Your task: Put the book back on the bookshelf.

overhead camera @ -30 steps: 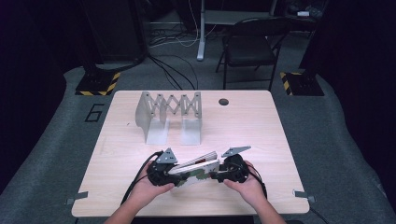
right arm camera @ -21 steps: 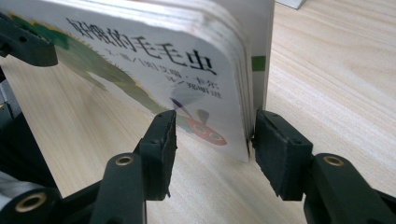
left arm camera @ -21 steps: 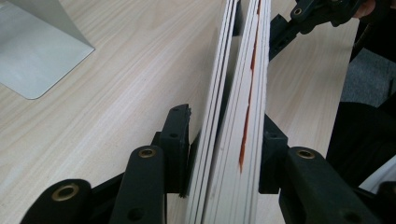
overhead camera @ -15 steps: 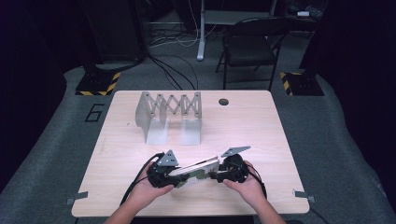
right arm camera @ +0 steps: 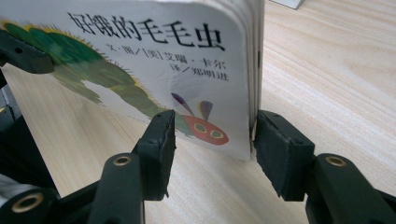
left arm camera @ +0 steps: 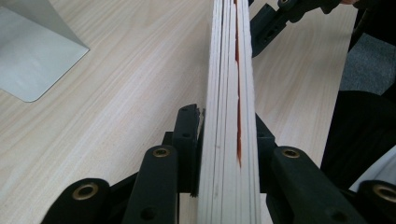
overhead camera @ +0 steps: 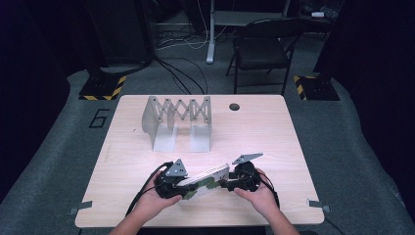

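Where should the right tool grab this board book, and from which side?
On the end edge of the board book near the caterpillar's head, coming in level from the right. It stands on edge, its thick page block facing that way; the left tool already clamps the far end.

1. Board book (overhead camera: 205, 180): white cover, green caterpillar with red face, black Chinese title; thick pale pages.
2. Pose: closed, standing on edge, long axis running left-right, slightly skewed.
3. Location: near front edge of the table (overhead camera: 274, 132), well apart from the metal expanding bookend rack (overhead camera: 177, 121), on the near side of it.
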`<state>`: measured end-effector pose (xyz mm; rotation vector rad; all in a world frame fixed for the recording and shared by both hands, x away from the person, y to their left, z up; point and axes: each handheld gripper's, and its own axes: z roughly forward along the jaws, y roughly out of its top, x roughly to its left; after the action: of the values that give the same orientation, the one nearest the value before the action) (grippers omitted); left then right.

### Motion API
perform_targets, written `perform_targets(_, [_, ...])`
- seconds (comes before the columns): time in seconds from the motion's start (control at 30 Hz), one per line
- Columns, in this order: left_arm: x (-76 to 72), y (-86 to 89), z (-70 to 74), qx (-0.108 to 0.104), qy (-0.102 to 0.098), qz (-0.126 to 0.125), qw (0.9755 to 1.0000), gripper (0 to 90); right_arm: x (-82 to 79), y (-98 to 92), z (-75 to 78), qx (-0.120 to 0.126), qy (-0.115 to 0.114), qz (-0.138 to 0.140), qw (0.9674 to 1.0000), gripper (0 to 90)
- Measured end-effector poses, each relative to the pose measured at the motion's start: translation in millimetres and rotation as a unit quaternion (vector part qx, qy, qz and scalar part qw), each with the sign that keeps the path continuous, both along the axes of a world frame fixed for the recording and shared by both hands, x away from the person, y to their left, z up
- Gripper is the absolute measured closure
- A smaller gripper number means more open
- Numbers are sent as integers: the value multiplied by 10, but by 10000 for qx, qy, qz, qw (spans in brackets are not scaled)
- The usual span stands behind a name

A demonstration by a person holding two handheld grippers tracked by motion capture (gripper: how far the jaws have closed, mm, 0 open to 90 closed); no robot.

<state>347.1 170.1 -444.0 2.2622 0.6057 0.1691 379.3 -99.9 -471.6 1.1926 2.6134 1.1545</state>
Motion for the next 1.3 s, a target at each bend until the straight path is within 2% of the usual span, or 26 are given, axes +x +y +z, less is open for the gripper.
perform_targets(0.37, [-13, -22, 4, 78, -75, -103, 9999, 743, 5, -3, -10, 26, 36, -32, 10000, 479])
perform_targets(0.53, [-29, -33, 17, 181, -104, -176, 9996, 751, 0, -6, -13, 32, 71, -46, 10000, 479])
perform_targets(0.8, [-61, -49, 15, 209, -193, -135, 9995, 756, 1, -27, -16, 18, 46, -25, 10000, 478])
perform_targets(0.93, [-63, -54, 13, 188, -208, -136, 9995, 757, -18, -25, -16, 47, 143, -105, 9998, 477])
perform_targets(1.03, [-66, -54, 24, 222, -186, -152, 9995, 757, -4, -52, -23, 16, 49, -10, 10000, 476])
perform_targets(1.07, [-68, -57, 24, 216, -192, -154, 9995, 757, -14, -49, -18, 44, 111, -80, 9999, 476])
perform_targets(1.17, [-76, -68, 29, 223, -226, -134, 9994, 757, -8, -76, -22, 40, 61, -42, 10000, 475])
perform_targets(1.2, [-77, -72, 31, 218, -222, -129, 9994, 758, -15, -76, -17, 59, 116, -80, 9999, 475])
perform_targets(1.3, [-72, -71, 41, 206, -160, -138, 9996, 758, -12, -85, -24, 59, 85, -67, 9999, 475])
